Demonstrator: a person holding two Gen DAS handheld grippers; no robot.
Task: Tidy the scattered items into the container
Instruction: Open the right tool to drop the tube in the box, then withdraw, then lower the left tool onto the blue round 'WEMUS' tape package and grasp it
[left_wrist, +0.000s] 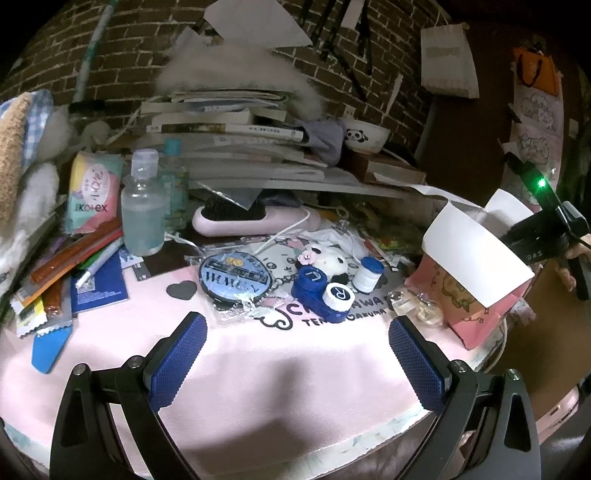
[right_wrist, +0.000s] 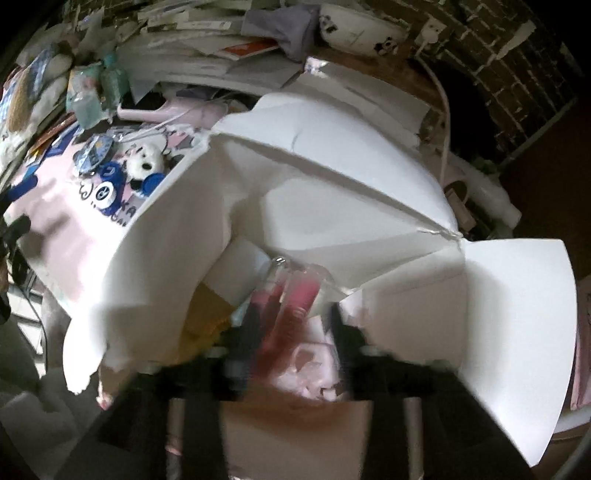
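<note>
Right now the right gripper (right_wrist: 291, 325) hangs over the open box (right_wrist: 332, 206), clamped on what looks like a clear bottle with pink inside (right_wrist: 295, 291), though blur leaves that unsure. Meanwhile the left gripper (left_wrist: 297, 354) waits spread and empty above the pink mat (left_wrist: 258, 369), facing the lens case (left_wrist: 323, 295), probably its next pick

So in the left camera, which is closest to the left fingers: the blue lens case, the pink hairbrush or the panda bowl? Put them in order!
From the left gripper, which hangs open over the pink mat:
1. Blue lens case, just ahead, slightly right of middle.
2. Pink hairbrush, farther back, lying in front of the book pile.
3. Panda bowl, farthest, up at the back right by the brick wall.
</note>
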